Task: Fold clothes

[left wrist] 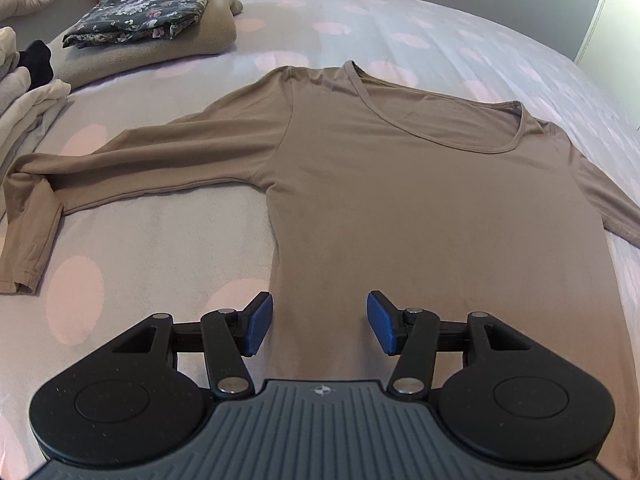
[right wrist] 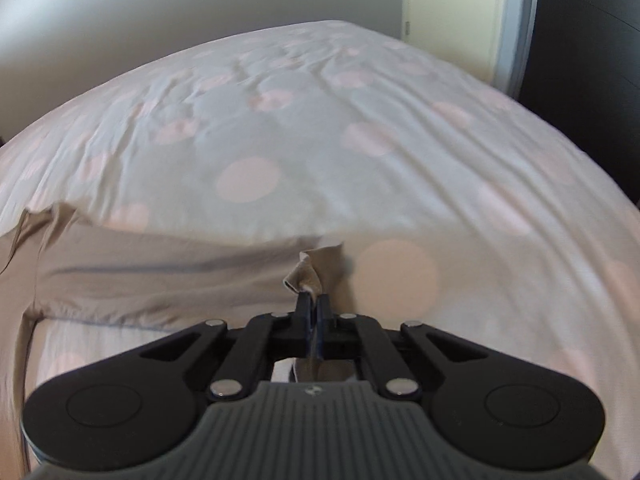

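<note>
A taupe long-sleeved top point(left wrist: 420, 200) is being kept spread flat, front up, on the spotted bed cover point(left wrist: 160, 248), its neckline pointing toward the far edge of the bed so the body stays smooth for folding. The left tool point(left wrist: 319, 322) is being held spread wide above the hem, gripping nothing. The right tool point(right wrist: 313, 312) is being kept pressed together on what seems, through blur, to be the right sleeve's cuff point(right wrist: 310, 274), probably so the sleeve can be carried. Folded garments point(left wrist: 140, 12) are lying stacked toward the far left corner.
</note>
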Demonstrator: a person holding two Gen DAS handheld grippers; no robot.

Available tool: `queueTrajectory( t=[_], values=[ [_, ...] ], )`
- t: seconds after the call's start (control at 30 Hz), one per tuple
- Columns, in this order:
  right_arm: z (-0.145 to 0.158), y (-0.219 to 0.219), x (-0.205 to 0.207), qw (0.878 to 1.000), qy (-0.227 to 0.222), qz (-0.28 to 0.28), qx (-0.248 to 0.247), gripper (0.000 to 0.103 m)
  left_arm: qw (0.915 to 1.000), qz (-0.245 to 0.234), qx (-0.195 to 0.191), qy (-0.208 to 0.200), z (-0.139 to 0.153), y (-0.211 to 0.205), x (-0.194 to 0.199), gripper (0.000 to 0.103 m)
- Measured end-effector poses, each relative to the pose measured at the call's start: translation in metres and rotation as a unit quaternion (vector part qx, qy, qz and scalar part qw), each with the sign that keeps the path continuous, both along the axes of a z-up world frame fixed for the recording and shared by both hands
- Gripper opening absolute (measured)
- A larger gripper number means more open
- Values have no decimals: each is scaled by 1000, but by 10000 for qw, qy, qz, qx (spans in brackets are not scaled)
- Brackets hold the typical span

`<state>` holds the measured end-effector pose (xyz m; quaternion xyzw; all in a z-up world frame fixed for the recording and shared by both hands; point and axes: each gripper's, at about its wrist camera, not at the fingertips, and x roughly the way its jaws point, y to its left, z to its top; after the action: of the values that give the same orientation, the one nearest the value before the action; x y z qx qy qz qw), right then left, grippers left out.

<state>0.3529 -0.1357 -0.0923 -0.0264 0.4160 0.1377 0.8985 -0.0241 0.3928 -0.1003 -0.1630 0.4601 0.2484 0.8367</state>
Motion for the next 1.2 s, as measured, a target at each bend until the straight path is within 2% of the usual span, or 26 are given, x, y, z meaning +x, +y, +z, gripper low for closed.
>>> queueTrajectory(
  t=[0.43, 0.53, 0.57, 0.6, 0.7, 0.77, 0.9, 0.97, 1.03, 1.1, 1.2],
  values=[
    [-24, -37, 29, 9958, -119, -647, -636, 3, 9986, 398, 285, 178, -10, 23, -6, 50],
    [-30, -46, 35, 9937, -146, -795, -782, 16, 9977, 539, 368, 190, -9, 30, -12, 50],
    [-26, -39, 28, 9930, -385, -744, -828, 38, 9970, 632, 408, 169, -8, 34, -15, 50],
    [-21, -33, 20, 9924, -581, -667, -859, 48, 9960, 726, 501, 163, -6, 38, -19, 50],
    [-8, -1, -14, 9883, -1105, -323, -1005, 51, 9904, 1061, 858, 213, 1, 52, -31, 50],
    [-1, 18, -34, 9918, -1077, -241, -642, 51, 9853, 1304, 1073, 267, 5, 64, -39, 50],
    [2, 61, -65, 9977, -333, -156, 573, 51, 9741, 1911, 1190, 218, 14, 97, -63, 51],
    [-2, 86, -82, 9947, -34, -106, 1018, 51, 9667, 2224, 1239, 278, 15, 114, -77, 52],
    [-8, 112, -101, 9897, 152, -60, 1420, 51, 9527, 2522, 1608, 530, 11, 124, -87, 53],
    [-14, 137, -120, 9827, 338, -14, 1820, 51, 9436, 2640, 1879, 674, 3, 132, -92, 54],
    [-18, 164, -138, 9854, 321, 218, 1655, 51, 9360, 3062, 1691, 394, -5, 149, -104, 54]
  ],
)
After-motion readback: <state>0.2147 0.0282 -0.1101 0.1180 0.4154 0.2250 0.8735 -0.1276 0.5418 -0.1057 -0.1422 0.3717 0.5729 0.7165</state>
